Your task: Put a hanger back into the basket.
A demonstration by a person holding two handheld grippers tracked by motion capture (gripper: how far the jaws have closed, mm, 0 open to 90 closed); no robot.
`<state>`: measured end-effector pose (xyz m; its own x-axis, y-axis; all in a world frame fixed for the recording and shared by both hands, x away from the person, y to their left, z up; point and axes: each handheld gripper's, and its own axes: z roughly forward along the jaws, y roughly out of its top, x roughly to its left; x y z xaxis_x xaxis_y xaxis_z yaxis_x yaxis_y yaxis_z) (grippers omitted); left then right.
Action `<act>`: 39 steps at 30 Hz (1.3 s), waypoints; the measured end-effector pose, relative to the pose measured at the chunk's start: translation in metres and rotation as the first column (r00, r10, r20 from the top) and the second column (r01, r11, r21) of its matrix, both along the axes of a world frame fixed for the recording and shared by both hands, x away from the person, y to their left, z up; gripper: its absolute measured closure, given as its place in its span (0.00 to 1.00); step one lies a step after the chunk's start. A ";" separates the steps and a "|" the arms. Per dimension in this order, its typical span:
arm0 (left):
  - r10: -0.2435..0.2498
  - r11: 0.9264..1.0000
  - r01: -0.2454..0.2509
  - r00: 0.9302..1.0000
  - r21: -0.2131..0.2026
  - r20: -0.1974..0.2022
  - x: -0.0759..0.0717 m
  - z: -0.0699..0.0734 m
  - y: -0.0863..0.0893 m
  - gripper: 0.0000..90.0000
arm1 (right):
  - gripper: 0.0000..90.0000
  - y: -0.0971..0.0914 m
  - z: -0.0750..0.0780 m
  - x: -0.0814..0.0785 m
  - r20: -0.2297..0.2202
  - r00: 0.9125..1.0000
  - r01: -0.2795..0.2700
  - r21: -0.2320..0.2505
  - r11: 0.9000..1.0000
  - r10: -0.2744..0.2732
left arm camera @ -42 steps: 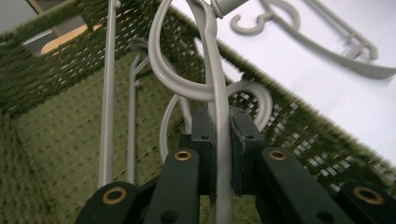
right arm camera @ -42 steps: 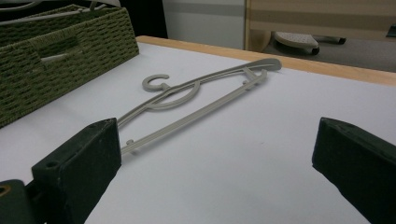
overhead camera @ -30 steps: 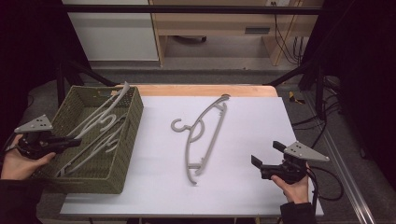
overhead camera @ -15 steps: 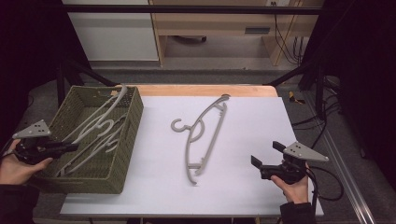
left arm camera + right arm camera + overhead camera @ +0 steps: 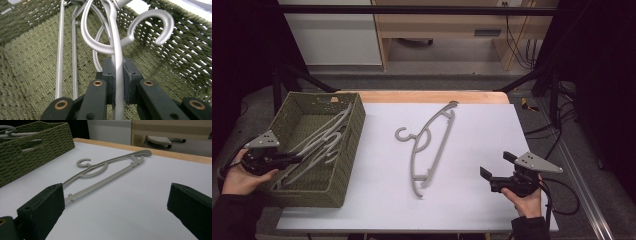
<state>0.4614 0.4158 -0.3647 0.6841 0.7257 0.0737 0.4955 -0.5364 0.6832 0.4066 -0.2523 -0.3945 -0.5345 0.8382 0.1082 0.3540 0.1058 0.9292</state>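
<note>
At the near left of the table (image 5: 472, 210), the left gripper (image 5: 297, 158) reaches over the near-left rim of the green woven basket (image 5: 349, 150) and is clamped on a silver hanger (image 5: 117, 50); in the left gripper view its two black pads press on either side of that hanger's thin bar, whose hook curls up to the right against the basket wall; more silver hangers (image 5: 319, 142) lie slanted inside the basket, some touching the held one. On the white tabletop to the right of the basket, well apart from it, a grey hanger (image 5: 430, 145) lies flat, hook pointing left, one end toward the far edge; at the near right, the right gripper (image 5: 496, 166) rests in the person's hand with its jaws spread wide and nothing between them, pointing left toward the grey hanger but apart from it.
</note>
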 end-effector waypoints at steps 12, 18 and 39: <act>0.051 0.996 -0.042 0.991 0.078 -0.120 0.003 -0.011 -0.006 0.88 | 0.02 -0.001 0.001 -0.001 0.007 1.000 0.000 0.000 1.000 0.000; 0.086 0.991 -0.072 0.988 0.112 -0.124 0.004 -0.013 -0.010 0.81 | 0.02 -0.001 0.001 -0.001 0.007 1.000 -0.004 0.000 1.000 0.004; 0.169 0.981 -0.154 0.976 0.117 -0.137 0.005 -0.017 -0.005 0.69 | 0.02 -0.001 0.002 -0.001 0.007 1.000 -0.003 0.008 1.000 0.003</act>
